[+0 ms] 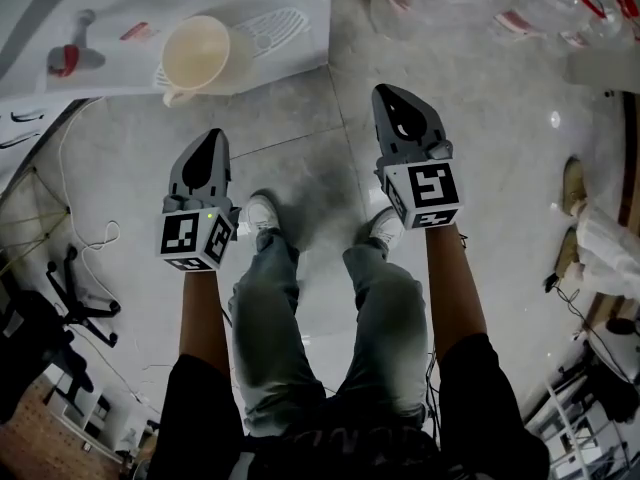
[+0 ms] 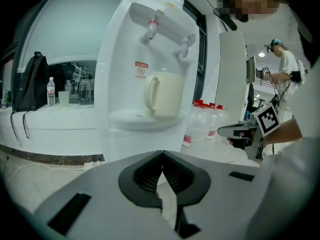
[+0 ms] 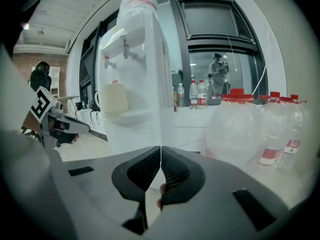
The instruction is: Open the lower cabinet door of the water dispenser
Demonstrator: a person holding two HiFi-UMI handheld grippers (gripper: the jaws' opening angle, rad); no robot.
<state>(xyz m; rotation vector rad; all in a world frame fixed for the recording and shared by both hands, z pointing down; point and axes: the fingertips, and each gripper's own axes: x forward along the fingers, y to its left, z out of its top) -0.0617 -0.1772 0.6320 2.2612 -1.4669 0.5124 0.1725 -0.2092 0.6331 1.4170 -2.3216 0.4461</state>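
While my left tongs [image 2: 162, 156] and right tongs [image 3: 161, 151] hang short of the water dispenser [image 2: 150, 59], both fully closed and empty, I judge the approach step in hand. Its lower cabinet door [image 2: 131, 145], beneath the mug [image 2: 165, 95], is untouched. Next move calls for reaching the door's edge.

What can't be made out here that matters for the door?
Lower door: dispenser below its tray sits mostly behind the left gripper and right gripper in their own views; head view shows only its top.
Door handle: in no view.
Red label: too small, left gripper view.
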